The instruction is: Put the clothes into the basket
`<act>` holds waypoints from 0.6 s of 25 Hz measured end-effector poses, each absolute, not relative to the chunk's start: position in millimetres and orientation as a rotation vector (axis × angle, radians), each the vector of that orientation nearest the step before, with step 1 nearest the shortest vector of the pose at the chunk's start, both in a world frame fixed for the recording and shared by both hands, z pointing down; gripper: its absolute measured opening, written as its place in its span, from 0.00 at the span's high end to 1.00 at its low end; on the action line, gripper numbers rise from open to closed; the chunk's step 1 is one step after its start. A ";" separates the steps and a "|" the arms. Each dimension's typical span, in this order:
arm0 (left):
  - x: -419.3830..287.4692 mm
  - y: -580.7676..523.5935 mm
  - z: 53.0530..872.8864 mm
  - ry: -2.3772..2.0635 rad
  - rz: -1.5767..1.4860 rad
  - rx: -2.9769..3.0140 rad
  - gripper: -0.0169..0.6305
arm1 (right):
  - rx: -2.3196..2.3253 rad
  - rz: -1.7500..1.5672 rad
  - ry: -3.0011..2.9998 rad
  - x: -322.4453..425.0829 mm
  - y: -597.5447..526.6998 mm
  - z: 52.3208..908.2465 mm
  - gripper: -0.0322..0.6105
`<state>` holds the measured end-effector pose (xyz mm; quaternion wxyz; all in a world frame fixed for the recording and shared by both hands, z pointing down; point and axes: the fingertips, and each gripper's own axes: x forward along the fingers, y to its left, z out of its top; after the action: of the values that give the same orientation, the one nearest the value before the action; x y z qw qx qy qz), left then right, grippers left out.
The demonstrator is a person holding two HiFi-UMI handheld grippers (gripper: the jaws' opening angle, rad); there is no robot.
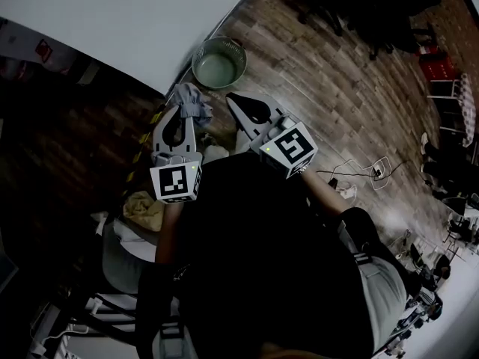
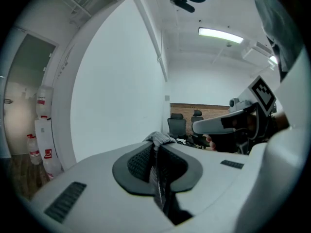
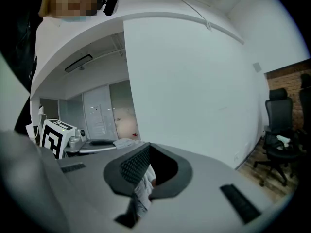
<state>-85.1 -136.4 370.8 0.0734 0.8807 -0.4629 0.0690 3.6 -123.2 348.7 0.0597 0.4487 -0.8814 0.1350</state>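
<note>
The basket (image 1: 219, 62) is sitting on the floor (image 1: 322, 88) at twelve o'clock of both grippers, tight against the wall (image 1: 127, 13). The left gripper (image 1: 180, 112) is hanging at nine o'clock of the right gripper (image 1: 238, 102), a garment (image 1: 193, 102) lying between its jaws, another cloth (image 3: 142, 191) between the right one's.

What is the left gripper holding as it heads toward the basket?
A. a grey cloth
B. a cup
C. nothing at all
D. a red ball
A: the left gripper has its jaws shut on a grey cloth, which bunches out past their tips in the left gripper view and the head view.
</note>
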 end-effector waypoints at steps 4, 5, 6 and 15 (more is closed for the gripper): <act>-74.5 -143.1 372.2 -1.354 0.237 2.668 0.94 | 1.421 0.428 -2.645 21.2 -133.2 352.4 0.94; -72.9 -144.5 374.5 -1.353 0.247 2.665 0.94 | 1.432 0.437 -2.646 24.4 -134.7 352.8 0.94; -71.7 -145.8 377.3 -1.354 0.255 2.658 0.94 | 1.437 0.445 -2.649 26.9 -135.8 353.0 0.94; -36.1 -174.7 392.4 -1.452 0.235 2.520 0.94 | 1.337 0.475 -2.675 71.7 -168.7 359.8 0.94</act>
<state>-36.1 -174.7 392.4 0.1115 0.8583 -0.4945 0.0801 71.7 -168.7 359.8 0.0569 0.4409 -0.8820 0.1566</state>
